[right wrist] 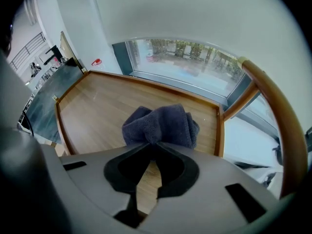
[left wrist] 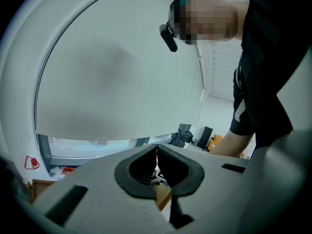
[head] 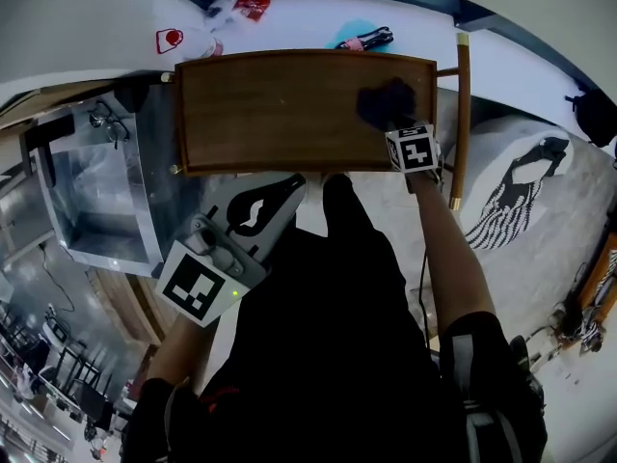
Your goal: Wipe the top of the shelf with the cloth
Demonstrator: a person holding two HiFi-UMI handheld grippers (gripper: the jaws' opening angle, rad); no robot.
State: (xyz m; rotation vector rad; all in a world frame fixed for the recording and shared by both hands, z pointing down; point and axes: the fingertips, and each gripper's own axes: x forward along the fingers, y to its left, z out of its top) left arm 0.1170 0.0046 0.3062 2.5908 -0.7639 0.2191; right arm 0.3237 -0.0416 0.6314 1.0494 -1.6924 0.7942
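Observation:
The shelf's wooden top (head: 280,109) lies ahead of me, rimmed by a raised edge, and fills the right gripper view (right wrist: 97,111). A dark blue-grey cloth (head: 386,102) is bunched on its right part. My right gripper (head: 403,128) is shut on the cloth (right wrist: 161,126), with the folds bulging out past the jaw tips and resting on the wood. My left gripper (head: 280,196) is held back near my body, below the shelf's front edge, tilted up toward the ceiling; its jaws (left wrist: 156,155) meet with nothing between them.
A curved wooden handle bar (head: 461,114) stands at the shelf's right end (right wrist: 273,106). A grey cabinet (head: 96,191) sits to the left. Behind the shelf runs a white ledge with a red item (head: 253,4) and a black-and-pink object (head: 366,39). A patterned rug (head: 516,196) lies at right.

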